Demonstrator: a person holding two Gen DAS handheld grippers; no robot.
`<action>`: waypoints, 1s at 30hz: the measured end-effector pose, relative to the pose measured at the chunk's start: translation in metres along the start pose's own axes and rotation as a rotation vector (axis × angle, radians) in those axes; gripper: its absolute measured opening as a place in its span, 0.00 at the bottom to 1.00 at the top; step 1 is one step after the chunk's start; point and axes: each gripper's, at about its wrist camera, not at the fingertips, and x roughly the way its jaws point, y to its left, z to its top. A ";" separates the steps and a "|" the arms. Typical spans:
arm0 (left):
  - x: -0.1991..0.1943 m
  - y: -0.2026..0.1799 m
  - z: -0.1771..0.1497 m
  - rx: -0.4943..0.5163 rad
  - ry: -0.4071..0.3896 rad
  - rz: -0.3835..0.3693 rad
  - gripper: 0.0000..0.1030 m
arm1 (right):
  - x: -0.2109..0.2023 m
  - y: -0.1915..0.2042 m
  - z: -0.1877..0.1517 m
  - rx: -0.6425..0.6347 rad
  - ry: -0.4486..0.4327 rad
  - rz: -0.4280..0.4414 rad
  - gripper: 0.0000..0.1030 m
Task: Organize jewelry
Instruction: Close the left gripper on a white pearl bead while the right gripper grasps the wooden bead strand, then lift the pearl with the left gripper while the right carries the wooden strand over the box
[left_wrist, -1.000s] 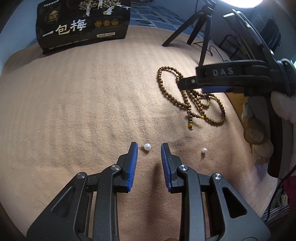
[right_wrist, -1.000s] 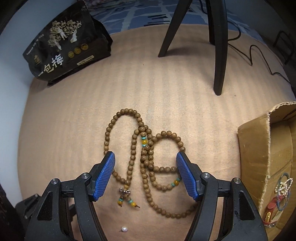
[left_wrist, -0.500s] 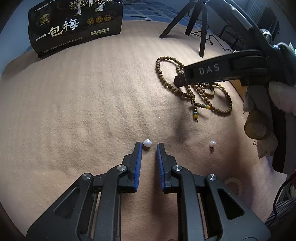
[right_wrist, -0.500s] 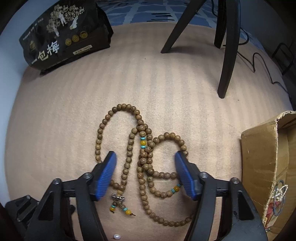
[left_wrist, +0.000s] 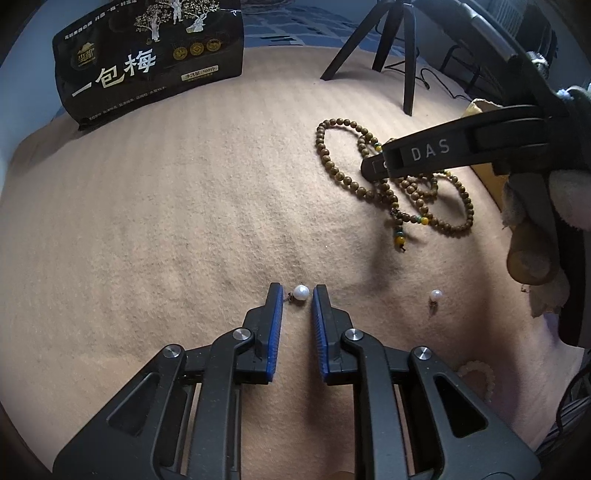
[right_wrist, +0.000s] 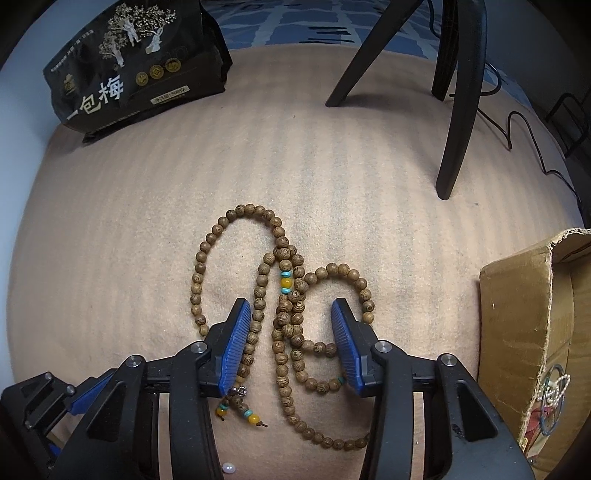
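Left gripper (left_wrist: 298, 295) low over the beige blanket (left_wrist: 147, 240), blue pads narrowed to a slim gap with a pearl earring (left_wrist: 300, 292) sitting right between the tips. Not yet pinched; daylight on both sides of the pearl, post pointing toward the left pad. Probably lined up this way so the closing pads catch the round bead squarely instead of flicking it aside.

Second pearl earring (left_wrist: 436, 295) loose on the blanket off to the right, well apart from the first.

Right gripper (right_wrist: 290, 314) spread wide, straddling the bunched middle strands of the wooden bead necklace (right_wrist: 284, 291), tips down at fabric level. Likely set wide to gather several strands in one squeeze.

Cardboard box (right_wrist: 517, 314) at the right edge, a trinket already inside; seemingly the destination. Black snack bag (right_wrist: 129, 74) and tripod legs (right_wrist: 458, 129) beyond, out of the way.
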 end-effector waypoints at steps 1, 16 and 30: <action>0.001 0.000 0.001 -0.001 -0.003 -0.001 0.14 | 0.000 0.001 -0.001 -0.003 -0.001 0.002 0.41; -0.010 0.005 0.001 -0.024 -0.035 -0.028 0.08 | -0.010 -0.003 -0.001 0.019 -0.026 0.131 0.05; -0.051 0.015 0.000 -0.072 -0.105 -0.043 0.08 | -0.086 -0.012 -0.019 -0.035 -0.143 0.183 0.05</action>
